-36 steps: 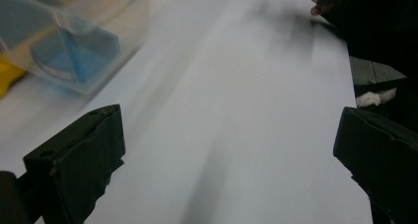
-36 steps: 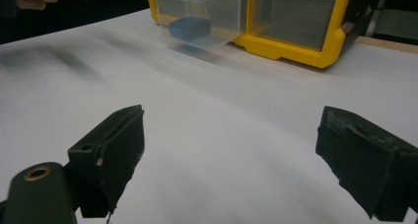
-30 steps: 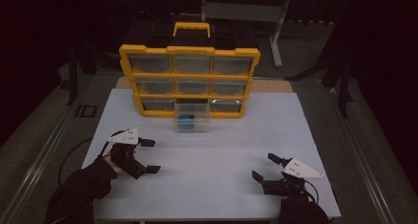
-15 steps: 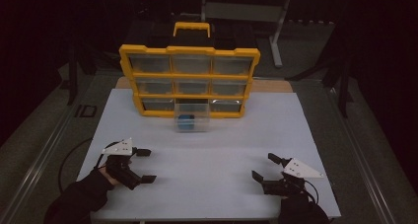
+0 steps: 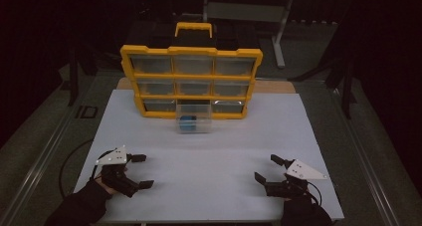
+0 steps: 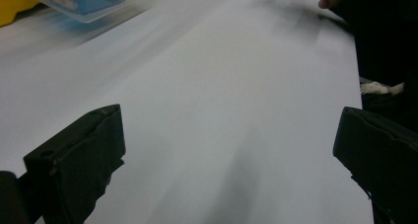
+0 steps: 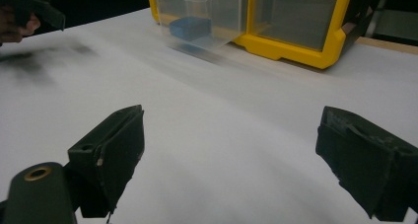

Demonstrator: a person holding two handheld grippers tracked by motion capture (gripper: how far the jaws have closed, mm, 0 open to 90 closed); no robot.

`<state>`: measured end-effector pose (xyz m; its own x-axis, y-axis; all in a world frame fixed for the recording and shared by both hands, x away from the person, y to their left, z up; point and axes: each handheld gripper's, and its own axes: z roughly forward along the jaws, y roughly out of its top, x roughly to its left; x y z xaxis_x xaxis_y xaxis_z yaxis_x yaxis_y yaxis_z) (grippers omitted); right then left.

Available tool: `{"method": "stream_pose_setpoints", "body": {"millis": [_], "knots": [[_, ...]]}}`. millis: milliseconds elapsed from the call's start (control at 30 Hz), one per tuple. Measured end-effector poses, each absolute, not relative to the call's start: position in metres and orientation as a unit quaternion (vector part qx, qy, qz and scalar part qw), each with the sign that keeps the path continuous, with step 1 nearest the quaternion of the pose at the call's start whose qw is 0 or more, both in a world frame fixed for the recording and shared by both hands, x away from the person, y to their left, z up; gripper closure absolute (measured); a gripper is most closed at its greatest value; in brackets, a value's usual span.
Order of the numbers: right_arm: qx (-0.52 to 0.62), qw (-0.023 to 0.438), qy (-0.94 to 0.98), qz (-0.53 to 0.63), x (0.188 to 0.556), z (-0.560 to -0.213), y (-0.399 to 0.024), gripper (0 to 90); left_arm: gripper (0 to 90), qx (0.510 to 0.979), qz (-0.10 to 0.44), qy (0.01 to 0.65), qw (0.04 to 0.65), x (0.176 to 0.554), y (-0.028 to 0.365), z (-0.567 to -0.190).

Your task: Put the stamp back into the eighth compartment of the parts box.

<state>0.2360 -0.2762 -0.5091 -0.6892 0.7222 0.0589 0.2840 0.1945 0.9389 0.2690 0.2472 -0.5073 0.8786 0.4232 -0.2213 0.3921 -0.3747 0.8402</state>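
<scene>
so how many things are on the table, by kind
yellow drawer cabinet: 1
clear drawer pulled out of the bottom row: 1
blue item in that drawer: 1
hand-held tools, left tool and right tool, both open: 2
total: 5

High view sits above the near edge, looking forward and down over the whole white table [image 5: 214,151] to the yellow drawer cabinet [image 5: 191,81] at the back. Both gripper views ride low, close to the tabletop. Right one faces the cabinet [image 7: 291,21]; left one looks across, cabinet corner [image 6: 12,4] top left. All three share the pulled-out clear drawer [image 5: 193,121].
</scene>
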Motion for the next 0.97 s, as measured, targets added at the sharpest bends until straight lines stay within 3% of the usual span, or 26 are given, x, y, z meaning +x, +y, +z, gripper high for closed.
{"method": "stream_pose_setpoints", "body": {"millis": [267, 967], "knots": [[0.338, 0.203, 0.746, 0.537, 0.2356, -0.5089, -0.2760, 11.3, 0.1, 0.824, 0.037, 0.268, 0.497, 0.2631, 0.2516, -0.5124], [0.336, 0.202, 0.747, 0.537, 0.2364, -0.5100, -0.2758, 11.3, 0.1, 0.823, 0.025, 0.268, 0.501, 0.2634, 0.2510, -0.5167]]}}
